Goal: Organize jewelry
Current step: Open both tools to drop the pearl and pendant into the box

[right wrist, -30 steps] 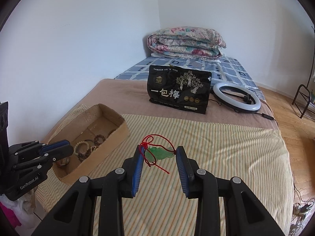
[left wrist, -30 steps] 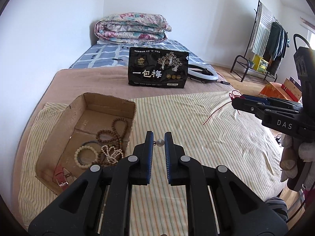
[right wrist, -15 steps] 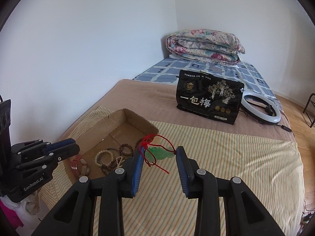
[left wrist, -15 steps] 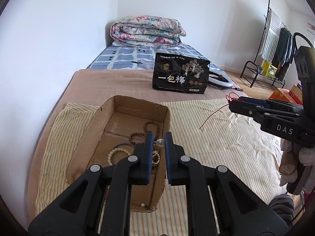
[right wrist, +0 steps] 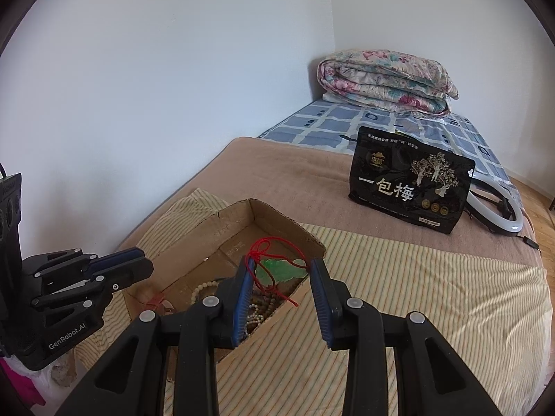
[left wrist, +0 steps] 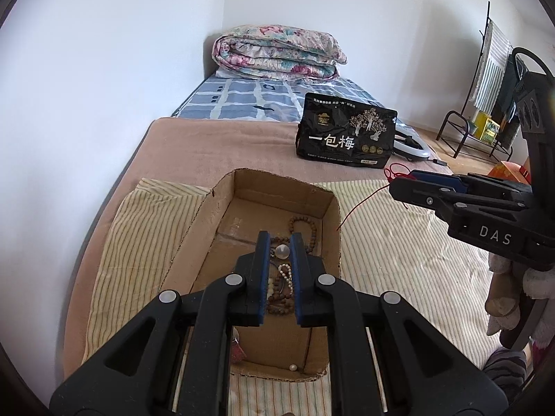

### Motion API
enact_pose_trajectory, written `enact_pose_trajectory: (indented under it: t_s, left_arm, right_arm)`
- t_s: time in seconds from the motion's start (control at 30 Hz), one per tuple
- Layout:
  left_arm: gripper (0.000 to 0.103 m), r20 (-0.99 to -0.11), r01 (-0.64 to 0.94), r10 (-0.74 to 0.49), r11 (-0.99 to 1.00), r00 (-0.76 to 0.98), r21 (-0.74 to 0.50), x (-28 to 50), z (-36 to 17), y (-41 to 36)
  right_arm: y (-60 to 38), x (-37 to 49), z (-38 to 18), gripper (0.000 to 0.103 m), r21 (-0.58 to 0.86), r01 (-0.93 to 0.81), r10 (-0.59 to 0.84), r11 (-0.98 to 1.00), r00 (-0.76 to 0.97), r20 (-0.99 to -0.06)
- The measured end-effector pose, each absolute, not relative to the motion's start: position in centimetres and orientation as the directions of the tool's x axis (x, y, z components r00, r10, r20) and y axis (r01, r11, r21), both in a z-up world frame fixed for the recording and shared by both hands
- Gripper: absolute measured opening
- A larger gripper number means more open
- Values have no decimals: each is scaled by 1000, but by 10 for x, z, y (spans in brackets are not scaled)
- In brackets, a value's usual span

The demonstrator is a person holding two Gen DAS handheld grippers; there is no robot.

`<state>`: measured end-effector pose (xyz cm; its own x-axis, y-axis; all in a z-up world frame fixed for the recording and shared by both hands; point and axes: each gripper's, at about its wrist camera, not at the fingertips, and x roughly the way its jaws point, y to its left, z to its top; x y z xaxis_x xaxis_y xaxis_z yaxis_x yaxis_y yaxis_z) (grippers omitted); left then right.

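— So, what does your left wrist view show?

— My left gripper point(left wrist: 280, 244) hangs over the open cardboard box point(left wrist: 332, 208), its fingers pinched on a small pale bead point(left wrist: 282, 251). Below it, inside the box, lie brown bead bracelets point(left wrist: 305, 225) and a white bead string point(left wrist: 285, 275). A loose pearl point(left wrist: 292, 367) sits in the near corner of the box. My right gripper point(left wrist: 402, 182) shows at the right edge, with a thin red cord point(left wrist: 360, 201) trailing from it toward the box rim.

— And where does the box stand?

— On a striped cloth point(left wrist: 392, 256) spread over the bed, with a black snack bag point(left wrist: 345, 135) upright farther back and a folded floral quilt point(left wrist: 277, 52) by the wall.

— Now the right wrist view?

— My right gripper point(right wrist: 280, 275) holds a green jade pendant point(right wrist: 282, 270) on its red cord point(right wrist: 258, 253), clamped between the fingers just above the box's point(right wrist: 277, 215) near wall. The fingers stand fairly wide, yet the pendant spans the gap. My left gripper point(right wrist: 128, 260) is at the left, over the box's far end; from here I cannot tell what it holds. A white ring light point(right wrist: 503, 215) lies behind the bag point(right wrist: 409, 190).
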<state>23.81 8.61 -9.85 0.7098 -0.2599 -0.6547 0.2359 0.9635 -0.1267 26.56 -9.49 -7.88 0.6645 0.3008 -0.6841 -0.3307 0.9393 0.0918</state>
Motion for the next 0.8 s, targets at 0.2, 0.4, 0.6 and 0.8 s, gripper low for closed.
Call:
enact_pose_trajectory:
  t_s: [0.2, 0.4, 0.6, 0.8]
  left_arm:
    - [10, -663, 226, -259, 964, 703, -137, 248, -106, 94]
    - [10, -669, 220, -260, 965, 696, -146, 256, -112, 99]
    - [10, -677, 216, -258, 965, 689, -148, 262, -116, 101]
    - [10, -682, 212, -248, 968, 688, -138, 264, -118, 100]
  right_arm:
    - [-79, 278, -87, 34, 89, -348, 308, 933, 649, -696]
    - [-67, 290, -96, 34, 95, -360, 317, 928, 632, -707]
    - [-62, 296, -100, 34, 98, -364, 321, 926, 626, -710]
    - [-60, 296, -99, 47, 83, -360, 309, 929, 636, -707]
